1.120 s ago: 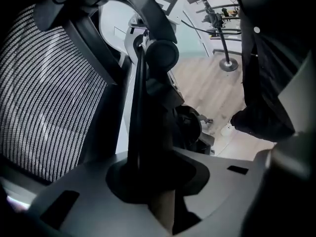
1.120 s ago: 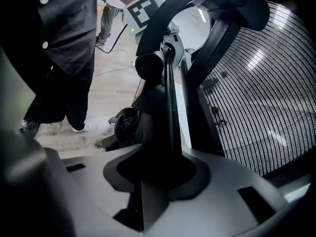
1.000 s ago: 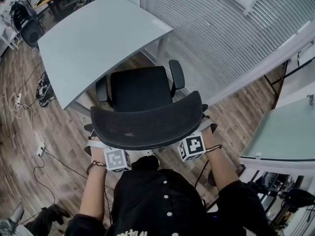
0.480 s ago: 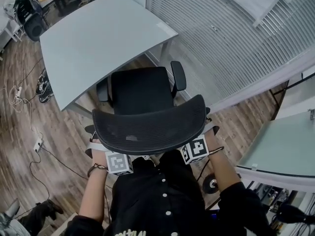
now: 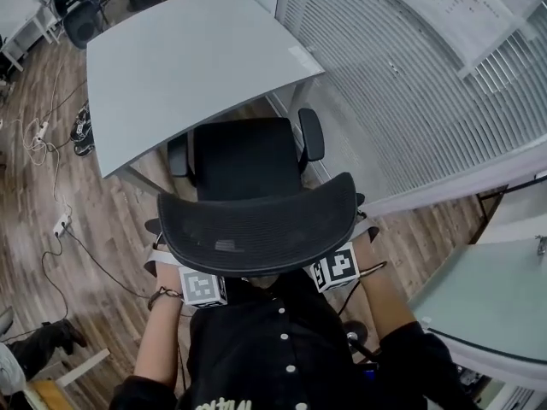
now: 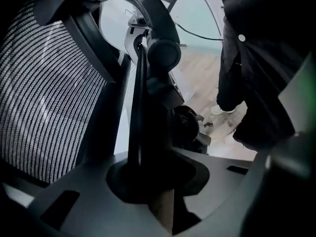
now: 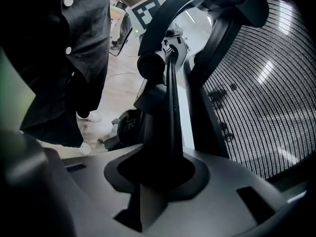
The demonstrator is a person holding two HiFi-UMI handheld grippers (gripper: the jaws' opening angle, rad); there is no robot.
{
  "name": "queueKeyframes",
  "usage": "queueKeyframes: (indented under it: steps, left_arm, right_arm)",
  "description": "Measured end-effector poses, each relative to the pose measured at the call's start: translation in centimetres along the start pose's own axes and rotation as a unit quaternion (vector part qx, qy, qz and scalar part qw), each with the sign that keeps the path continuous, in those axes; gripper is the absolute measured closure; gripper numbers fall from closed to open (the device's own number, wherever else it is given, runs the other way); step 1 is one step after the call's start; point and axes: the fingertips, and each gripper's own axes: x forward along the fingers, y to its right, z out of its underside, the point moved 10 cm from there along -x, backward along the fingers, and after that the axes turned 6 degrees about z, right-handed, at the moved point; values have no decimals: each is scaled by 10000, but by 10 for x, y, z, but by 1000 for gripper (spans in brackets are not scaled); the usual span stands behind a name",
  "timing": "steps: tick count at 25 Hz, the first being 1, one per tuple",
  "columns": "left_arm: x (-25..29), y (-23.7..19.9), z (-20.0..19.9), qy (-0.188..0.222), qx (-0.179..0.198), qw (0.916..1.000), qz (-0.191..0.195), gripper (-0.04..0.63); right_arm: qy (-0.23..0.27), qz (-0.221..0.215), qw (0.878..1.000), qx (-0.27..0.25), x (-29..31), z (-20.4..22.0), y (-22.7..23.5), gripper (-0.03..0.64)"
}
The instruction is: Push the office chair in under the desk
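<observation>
We have the left tool (image 6: 139, 83) and the right tool (image 7: 171, 88) tucked behind the office chair (image 5: 256, 220), one at each side of its mesh back. Each has its jaws drawn narrow and pinched, as far as the dark lets us judge, on the hard frame (image 7: 217, 28). The seat (image 5: 246, 156) lies just beyond the tools, its front at the near edge of the bench (image 5: 188, 67). On castors (image 7: 129, 127) it should roll lightly; the mesh gives, so the stiff frame is the place to hold.
</observation>
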Motion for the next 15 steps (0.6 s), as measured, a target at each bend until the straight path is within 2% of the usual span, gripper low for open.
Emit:
queueKeyframes:
  steps: [6, 15]
  left_arm:
    - [9, -11, -27, -294, -394, 9988, 7, 499]
    - [28, -34, -52, -603, -781, 9951, -59, 499]
  right_arm:
    - [297, -72, 9991, -278, 9, 34, 10, 494]
    - [642, -199, 9959, -604, 24, 76, 32, 494]
